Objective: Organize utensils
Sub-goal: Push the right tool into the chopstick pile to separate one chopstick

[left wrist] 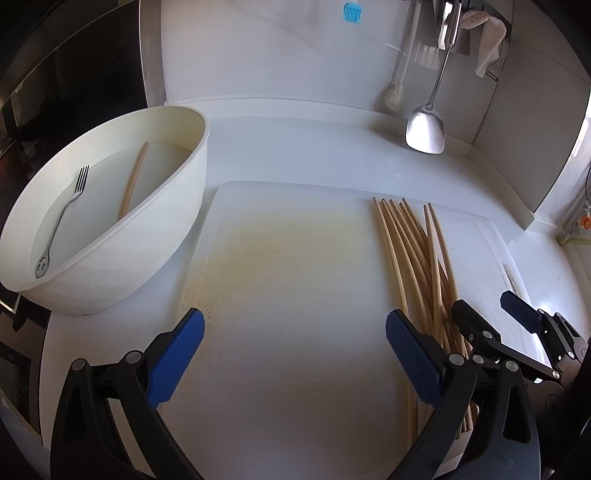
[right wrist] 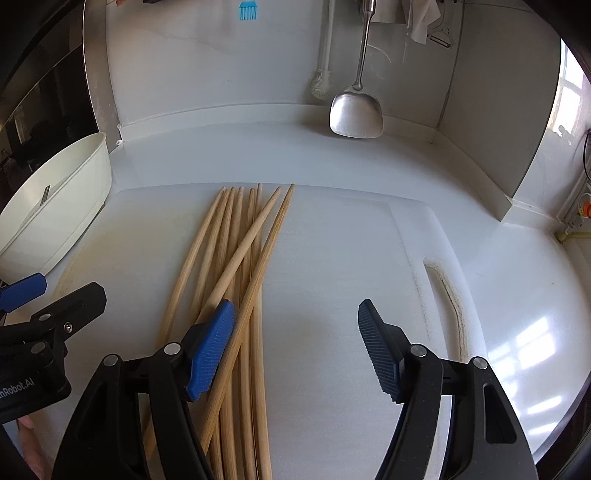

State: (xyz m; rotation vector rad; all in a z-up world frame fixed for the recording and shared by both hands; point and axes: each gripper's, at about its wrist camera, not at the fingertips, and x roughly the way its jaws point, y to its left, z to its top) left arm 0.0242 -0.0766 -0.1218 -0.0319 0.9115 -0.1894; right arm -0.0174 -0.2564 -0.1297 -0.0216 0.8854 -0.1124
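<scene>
Several wooden chopsticks (left wrist: 413, 254) lie in a loose bundle on the right side of a white cutting board (left wrist: 288, 266); they also show in the right wrist view (right wrist: 236, 266). A white tub (left wrist: 177, 206) at the left holds a metal fork (left wrist: 62, 218) and one chopstick (left wrist: 133, 177) in water. My left gripper (left wrist: 295, 332) is open and empty over the board's middle. My right gripper (right wrist: 295, 325) is open and empty, its left finger over the chopstick bundle; it also shows in the left wrist view (left wrist: 491, 310).
A metal spatula (left wrist: 428, 125) and a white brush (left wrist: 397, 92) hang on the back wall, with a blue silicone brush (left wrist: 352, 12) higher up. A dark appliance (left wrist: 55, 74) stands at the left. The tub edge (right wrist: 85, 184) shows in the right wrist view.
</scene>
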